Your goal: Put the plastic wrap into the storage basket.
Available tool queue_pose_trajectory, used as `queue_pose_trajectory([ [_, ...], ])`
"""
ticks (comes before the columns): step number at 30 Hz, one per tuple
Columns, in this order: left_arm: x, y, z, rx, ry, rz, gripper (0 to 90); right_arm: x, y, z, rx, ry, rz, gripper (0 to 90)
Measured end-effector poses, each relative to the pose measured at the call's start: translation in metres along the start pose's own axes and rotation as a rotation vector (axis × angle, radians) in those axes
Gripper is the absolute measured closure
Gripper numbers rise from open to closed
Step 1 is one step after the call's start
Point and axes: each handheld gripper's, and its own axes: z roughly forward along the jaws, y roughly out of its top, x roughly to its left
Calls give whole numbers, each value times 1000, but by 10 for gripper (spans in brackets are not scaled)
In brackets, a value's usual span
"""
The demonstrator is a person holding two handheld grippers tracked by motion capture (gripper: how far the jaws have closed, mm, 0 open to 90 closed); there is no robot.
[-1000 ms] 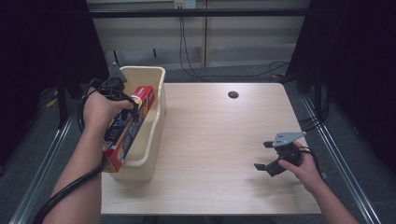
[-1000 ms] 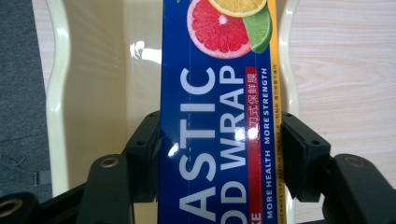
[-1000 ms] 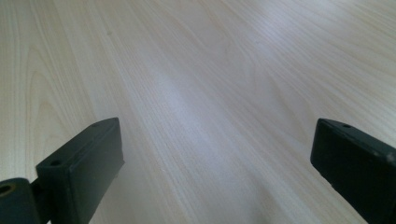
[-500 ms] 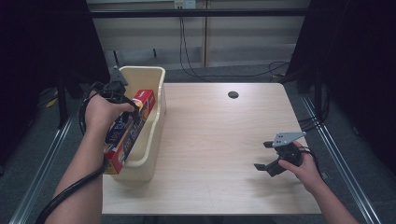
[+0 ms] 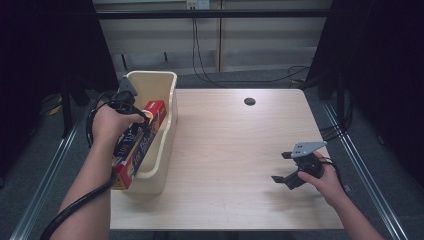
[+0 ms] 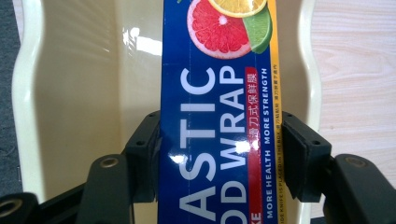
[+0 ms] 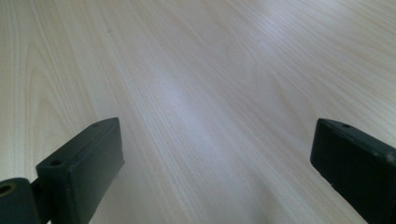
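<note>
One plastic wrap box [image 6: 217, 116], long stiff carton, probably light, glossy so maybe slick. Left gripper [image 6: 219, 156] pinches its long sides mid-length, over the cream bin [image 5: 165, 130]. Right gripper [image 5: 292, 167] spread wide, holding nothing, above the table [image 5: 235, 150].

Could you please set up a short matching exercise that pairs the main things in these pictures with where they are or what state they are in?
Things:
1. plastic wrap box
2. cream bin
3. right gripper
4. left gripper

States or places:
A. open, holding nothing, above bare tabletop
B. stands at the table's left edge
C. shut on the sides of a box
D. held tilted over the bin, blue with citrus fruit printed on it

Pairs: 1-D, 2-B, 3-A, 4-C
</note>
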Motion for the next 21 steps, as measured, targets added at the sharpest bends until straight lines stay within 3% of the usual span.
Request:
queue_pose_trajectory([
  [21, 1, -1, 13, 24, -5, 1, 402, 0, 0, 0, 1, -5, 1, 23],
])
